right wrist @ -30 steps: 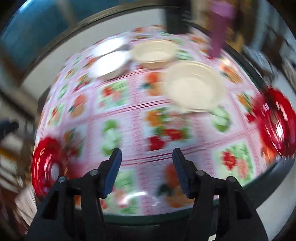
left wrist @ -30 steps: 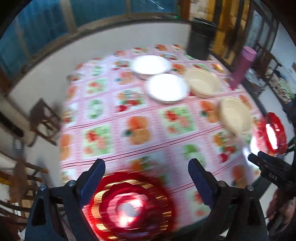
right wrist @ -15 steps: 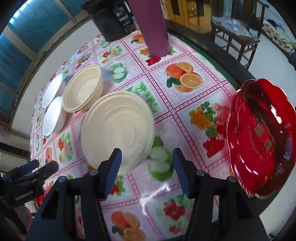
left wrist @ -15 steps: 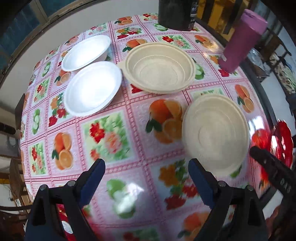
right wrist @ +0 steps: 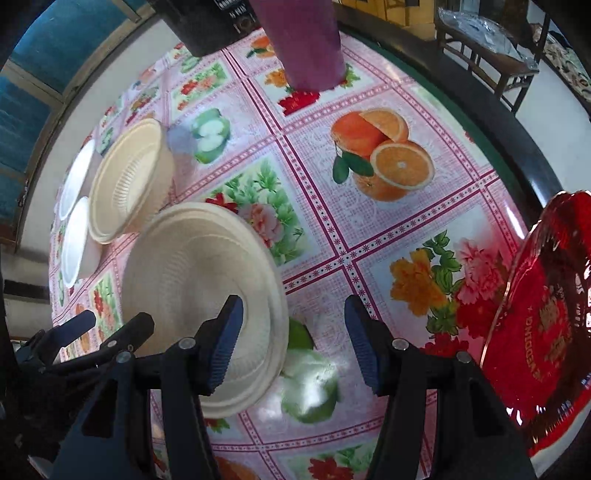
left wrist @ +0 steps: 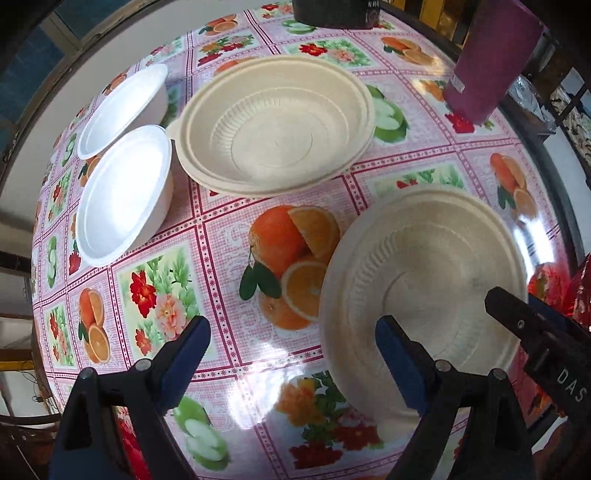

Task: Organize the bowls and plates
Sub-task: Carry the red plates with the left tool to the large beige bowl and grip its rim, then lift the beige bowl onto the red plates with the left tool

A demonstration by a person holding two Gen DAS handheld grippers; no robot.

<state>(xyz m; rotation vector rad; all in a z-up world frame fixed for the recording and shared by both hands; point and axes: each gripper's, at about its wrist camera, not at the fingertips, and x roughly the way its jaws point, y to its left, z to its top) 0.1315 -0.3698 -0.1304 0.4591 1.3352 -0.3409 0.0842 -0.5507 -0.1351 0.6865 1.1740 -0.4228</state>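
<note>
A near cream bowl [left wrist: 424,280] sits on the fruit-print tablecloth; it also shows in the right wrist view [right wrist: 199,284]. A second cream bowl [left wrist: 273,125] stands behind it, also in the right wrist view [right wrist: 129,177]. Two white bowls [left wrist: 125,192] [left wrist: 122,107] stand at the left. A red plate [right wrist: 546,325] lies at the right table edge. My left gripper [left wrist: 291,354] is open, its right finger over the near cream bowl's rim. My right gripper [right wrist: 293,343] is open, its left finger over the same bowl's right rim.
A purple tumbler [right wrist: 303,40] and a black container [right wrist: 199,22] stand at the far side of the table [right wrist: 325,221]. The dark table edge [right wrist: 517,147] curves along the right. Wooden chairs stand beyond it.
Both grippers have moved forward and down toward the near cream bowl, which now fills more of each view. Both stay open.
</note>
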